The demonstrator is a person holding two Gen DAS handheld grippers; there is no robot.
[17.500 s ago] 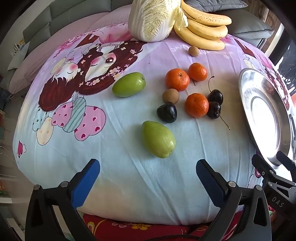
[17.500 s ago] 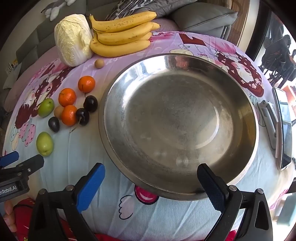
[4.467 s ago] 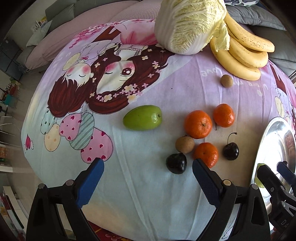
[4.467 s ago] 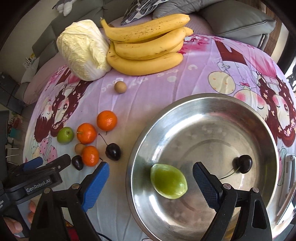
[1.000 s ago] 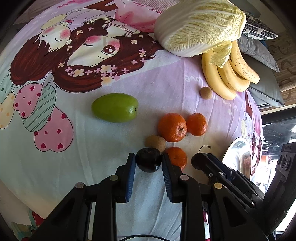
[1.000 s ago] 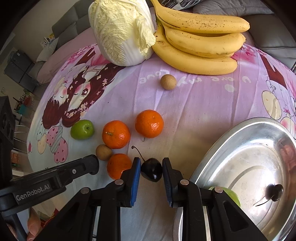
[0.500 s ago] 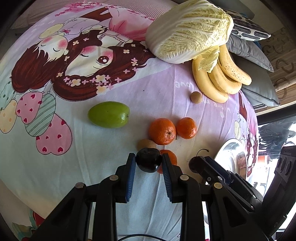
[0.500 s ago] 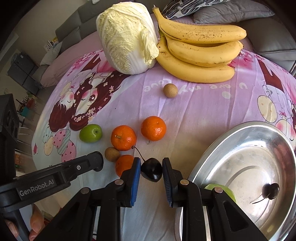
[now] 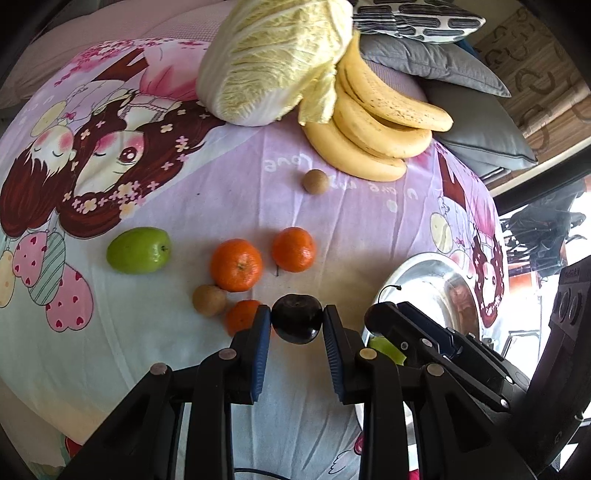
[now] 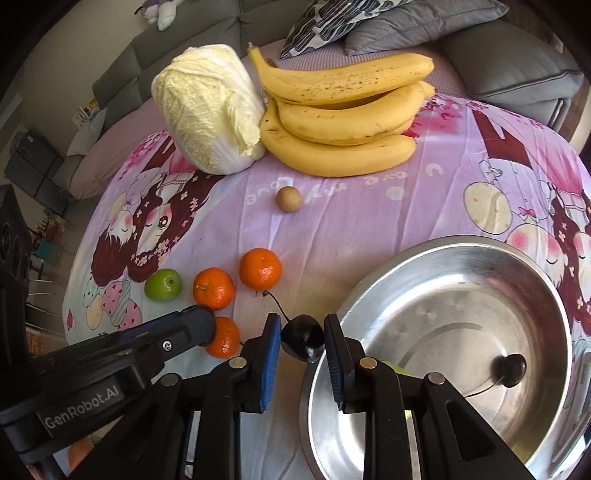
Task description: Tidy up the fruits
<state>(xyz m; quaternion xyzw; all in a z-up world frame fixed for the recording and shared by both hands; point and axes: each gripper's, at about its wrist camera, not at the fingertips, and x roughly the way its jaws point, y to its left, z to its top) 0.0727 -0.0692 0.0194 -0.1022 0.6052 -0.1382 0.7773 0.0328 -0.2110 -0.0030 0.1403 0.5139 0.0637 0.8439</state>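
The left gripper (image 9: 297,325) is clamping a dark plum (image 9: 296,318) between its blue pads, holding it clear of the cartoon-print cloth (image 9: 221,192) that is covering the table. The right gripper (image 10: 302,339) is pinching a dark cherry (image 10: 303,341) with its stem sticking up toward the far edge, just beside the near-left rim of the steel bowl (image 10: 406,266).

The steel bowl is sitting toward the right edge of the table and is holding one stemmed cherry (image 10: 511,363) on its floor, while a green fruit (image 10: 397,367) is showing only as a sliver behind the right gripper's finger. In the left wrist view the right gripper (image 9: 380,317) is reaching in from the right, just beside the bowl rim (image 9: 417,262).

On the cloth, three mandarins are lying in a loose cluster near the middle: one (image 9: 236,264) touching or nearly touching a small brown fruit (image 9: 209,300), another (image 9: 294,249) just beside it toward the right, and a third (image 9: 242,314) partly hidden behind the left gripper's finger. A green apple-like fruit (image 9: 138,250) is lying apart toward the left edge. A second small brown fruit (image 9: 315,181) is lying alone nearer the far edge, close to the bananas (image 9: 373,129). A napa cabbage (image 9: 269,59) is resting against the bananas at the far edge, with grey cushions (image 10: 443,22) behind them.
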